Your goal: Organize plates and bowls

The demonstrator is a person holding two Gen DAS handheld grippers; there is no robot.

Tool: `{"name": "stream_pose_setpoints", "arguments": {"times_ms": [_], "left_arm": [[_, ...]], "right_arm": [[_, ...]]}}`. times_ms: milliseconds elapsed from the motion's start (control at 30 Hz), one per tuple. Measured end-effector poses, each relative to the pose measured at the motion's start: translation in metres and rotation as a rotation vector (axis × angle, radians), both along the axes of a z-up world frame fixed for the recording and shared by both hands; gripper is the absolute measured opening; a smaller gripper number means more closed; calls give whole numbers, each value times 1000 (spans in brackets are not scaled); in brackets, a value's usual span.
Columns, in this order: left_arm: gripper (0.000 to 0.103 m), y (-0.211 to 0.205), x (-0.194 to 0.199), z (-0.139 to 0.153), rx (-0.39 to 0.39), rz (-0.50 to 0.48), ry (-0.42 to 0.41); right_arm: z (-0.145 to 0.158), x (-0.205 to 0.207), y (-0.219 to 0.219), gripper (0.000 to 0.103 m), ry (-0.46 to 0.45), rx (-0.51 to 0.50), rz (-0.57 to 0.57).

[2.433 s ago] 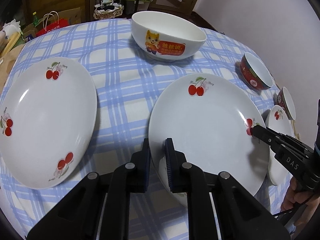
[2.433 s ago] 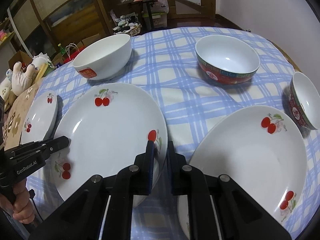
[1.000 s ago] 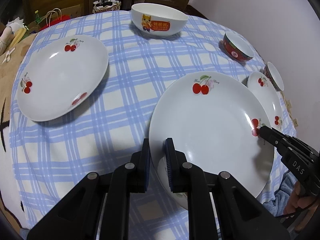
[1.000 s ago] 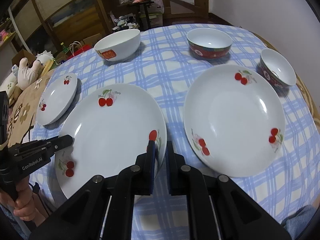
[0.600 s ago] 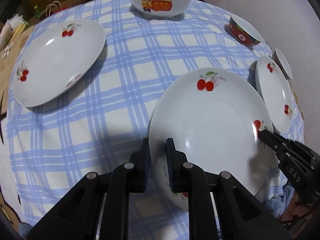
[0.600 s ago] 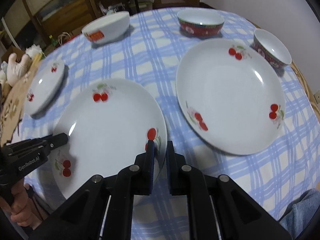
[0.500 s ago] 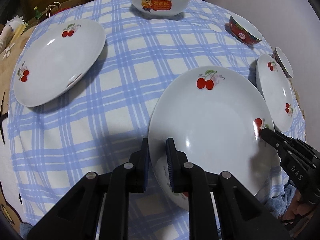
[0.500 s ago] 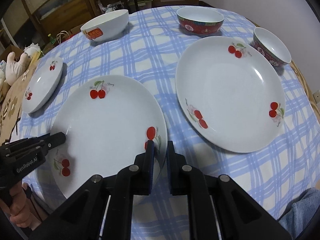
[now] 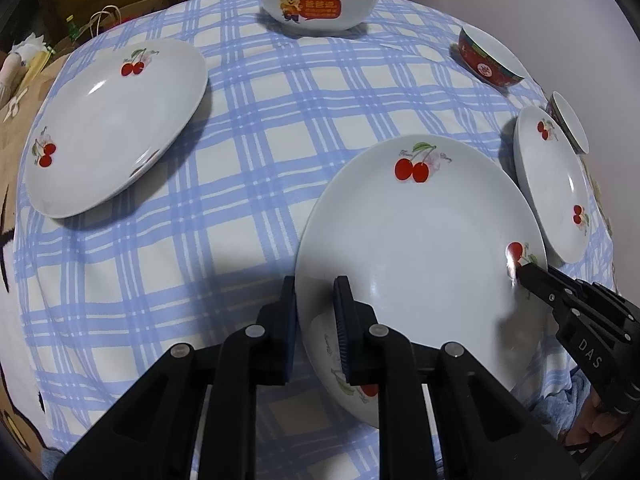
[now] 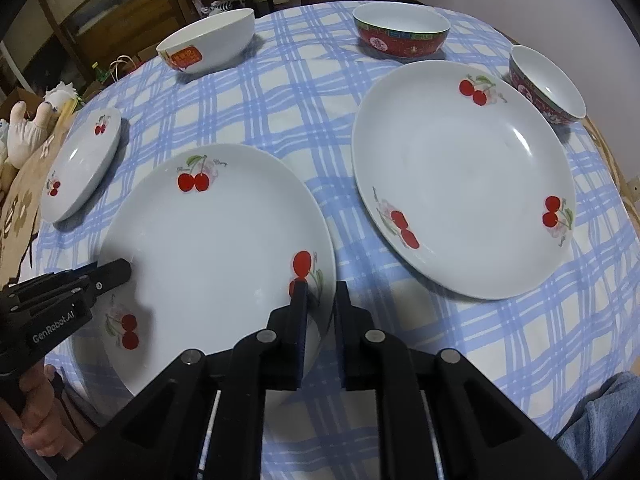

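Cherry plate (image 9: 420, 240) above checked tablecloth (image 9: 240, 160), left tool (image 9: 316, 312) and right tool (image 10: 322, 312) clamped on opposite rims

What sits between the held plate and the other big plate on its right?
Only bare checked cloth separates held plate and big plate, per the right wrist view.

plate (image 9: 420, 240) rim hidden between fingers (image 9: 344, 312)

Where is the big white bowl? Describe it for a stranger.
On the blue-checked tablecloth, look to the far edge, beyond the cherry plates. The white bowl sits there; unlike the two red-patterned bowls, it bears a cartoon animal and red label.
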State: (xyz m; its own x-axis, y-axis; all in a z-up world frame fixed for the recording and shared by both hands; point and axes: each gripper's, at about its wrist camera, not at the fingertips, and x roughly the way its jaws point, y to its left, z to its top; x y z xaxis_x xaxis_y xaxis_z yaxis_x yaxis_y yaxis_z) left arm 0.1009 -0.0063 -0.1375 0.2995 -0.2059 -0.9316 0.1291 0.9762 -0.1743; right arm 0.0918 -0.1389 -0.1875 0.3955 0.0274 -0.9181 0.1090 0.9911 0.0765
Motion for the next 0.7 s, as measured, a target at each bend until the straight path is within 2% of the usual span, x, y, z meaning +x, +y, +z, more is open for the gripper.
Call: {"name": "stream_pose_setpoints", "arguments": {"times_ms": [167, 467, 700], "left_arm": [[17, 1, -2, 1, -14, -1, 7], [17, -4, -2, 1, 20, -17, -7], [18, -3, 1, -1, 14, -15, 10]], "right_arm": [[0, -3, -1, 13, 8, 6, -5], [2, -7, 0, 13, 14, 1, -2], [-1, -2, -1, 13, 20, 2, -7]]}}
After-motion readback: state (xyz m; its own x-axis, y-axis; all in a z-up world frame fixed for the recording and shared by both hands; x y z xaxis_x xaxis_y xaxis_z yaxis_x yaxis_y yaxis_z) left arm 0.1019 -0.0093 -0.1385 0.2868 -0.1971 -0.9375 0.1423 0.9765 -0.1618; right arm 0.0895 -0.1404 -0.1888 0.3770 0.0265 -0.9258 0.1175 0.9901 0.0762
